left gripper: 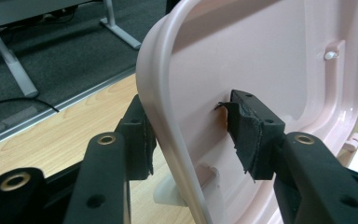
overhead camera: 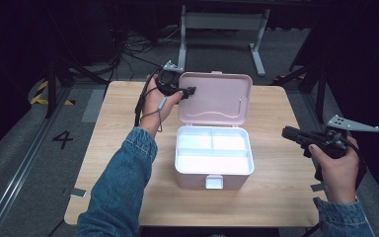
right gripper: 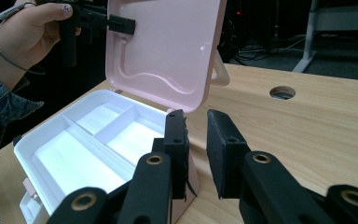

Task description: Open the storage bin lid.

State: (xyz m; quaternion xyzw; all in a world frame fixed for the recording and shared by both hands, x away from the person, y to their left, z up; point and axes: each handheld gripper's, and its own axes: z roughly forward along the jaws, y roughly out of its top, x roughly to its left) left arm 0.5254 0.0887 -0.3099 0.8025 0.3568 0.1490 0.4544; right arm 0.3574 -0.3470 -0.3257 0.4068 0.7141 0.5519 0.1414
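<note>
A pink box stands open mid-table, its white tray split into three empty compartments. The lid stands upright behind it. My left gripper holds the lid's left edge. In the left gripper view the jaws straddle the lid's rim, one pad outside, the other pressed on the inner face. From the right gripper view, that gripper lies against the lid. My right gripper hovers right of the box, jaws slightly apart and holding nothing.
The wooden table has a round cable hole behind the box. A white latch sits on the box's front. Beyond the table stand a white frame and floor cables. Bare tabletop lies on both sides of the box.
</note>
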